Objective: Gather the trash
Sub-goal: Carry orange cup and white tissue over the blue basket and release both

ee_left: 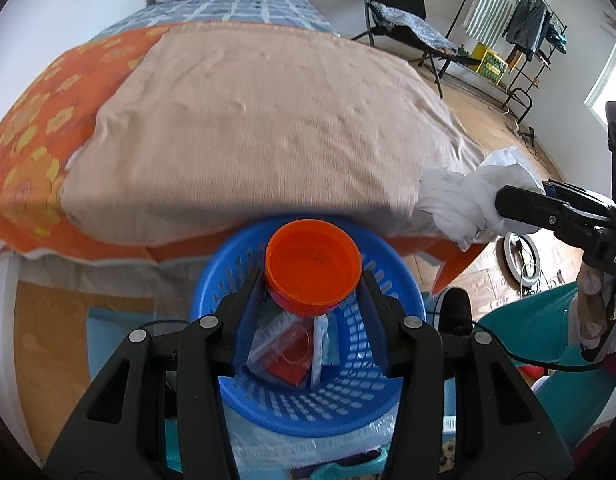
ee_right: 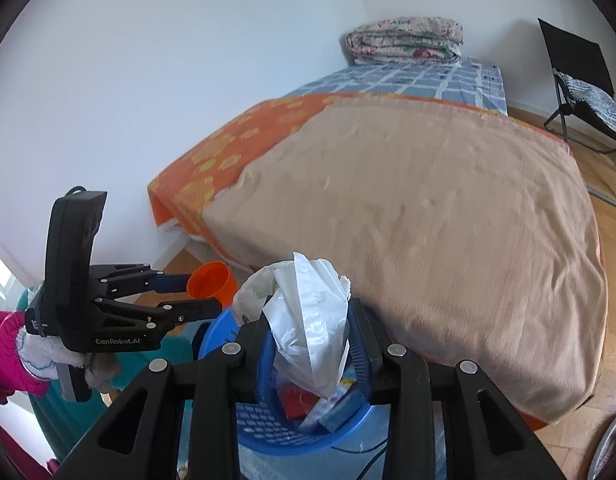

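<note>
We are holding trash over the round blue perforated plastic basket (ee_left: 308,396).
Our left hand-held gripper (ee_left: 313,280) is clamping an orange plastic cup (ee_left: 314,266); our right hand-held gripper (ee_right: 308,320) is pinching a crumpled white plastic bag (ee_right: 308,320), basket directly beneath.

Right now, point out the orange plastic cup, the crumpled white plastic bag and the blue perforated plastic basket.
orange plastic cup (ee_left: 314,266): left wrist view, inner bottom of the cup.
crumpled white plastic bag (ee_right: 308,320): right wrist view, middle of the bag.
blue perforated plastic basket (ee_left: 320,404): left wrist view, near inner wall.

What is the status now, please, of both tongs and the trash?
Left tongs grip orange cup. Right tongs shut on white plastic bag. Both above blue basket. Nothing blocking.
</note>
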Tool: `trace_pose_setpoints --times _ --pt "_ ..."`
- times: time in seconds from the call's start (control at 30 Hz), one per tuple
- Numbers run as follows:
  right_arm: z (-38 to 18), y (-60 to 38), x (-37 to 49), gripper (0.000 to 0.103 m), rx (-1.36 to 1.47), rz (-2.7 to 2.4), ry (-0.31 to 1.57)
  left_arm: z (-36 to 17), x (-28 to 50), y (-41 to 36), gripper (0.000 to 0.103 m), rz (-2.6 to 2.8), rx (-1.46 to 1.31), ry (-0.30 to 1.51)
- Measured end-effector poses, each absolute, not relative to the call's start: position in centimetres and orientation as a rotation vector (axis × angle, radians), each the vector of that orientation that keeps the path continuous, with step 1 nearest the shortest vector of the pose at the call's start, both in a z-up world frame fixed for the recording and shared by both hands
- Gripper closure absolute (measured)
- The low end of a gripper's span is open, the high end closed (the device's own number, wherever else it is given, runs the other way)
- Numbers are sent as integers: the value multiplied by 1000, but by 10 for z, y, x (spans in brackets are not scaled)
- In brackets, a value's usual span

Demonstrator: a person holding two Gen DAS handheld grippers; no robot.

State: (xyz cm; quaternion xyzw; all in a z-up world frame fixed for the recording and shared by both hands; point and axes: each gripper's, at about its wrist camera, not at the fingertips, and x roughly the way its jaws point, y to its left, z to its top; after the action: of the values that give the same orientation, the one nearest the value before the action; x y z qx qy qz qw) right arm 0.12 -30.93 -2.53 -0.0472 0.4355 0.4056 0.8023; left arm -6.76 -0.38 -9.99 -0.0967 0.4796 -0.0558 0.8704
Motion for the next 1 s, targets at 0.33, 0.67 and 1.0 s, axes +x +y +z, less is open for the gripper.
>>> trace_pose_setpoints --times 0.33,0.67,1.0 --pt "-46 -309 -15 69 -124 856 991 -121 -84 -12 55 -113 -216 1066" --pt "-52 -305 -18 62 -141 863 1010 -120 -83 -9 55 -100 -218 1066" --pt "-51 -304 -18 40 -144 855 1003 -121 -82 -8 46 -87 -211 1072"
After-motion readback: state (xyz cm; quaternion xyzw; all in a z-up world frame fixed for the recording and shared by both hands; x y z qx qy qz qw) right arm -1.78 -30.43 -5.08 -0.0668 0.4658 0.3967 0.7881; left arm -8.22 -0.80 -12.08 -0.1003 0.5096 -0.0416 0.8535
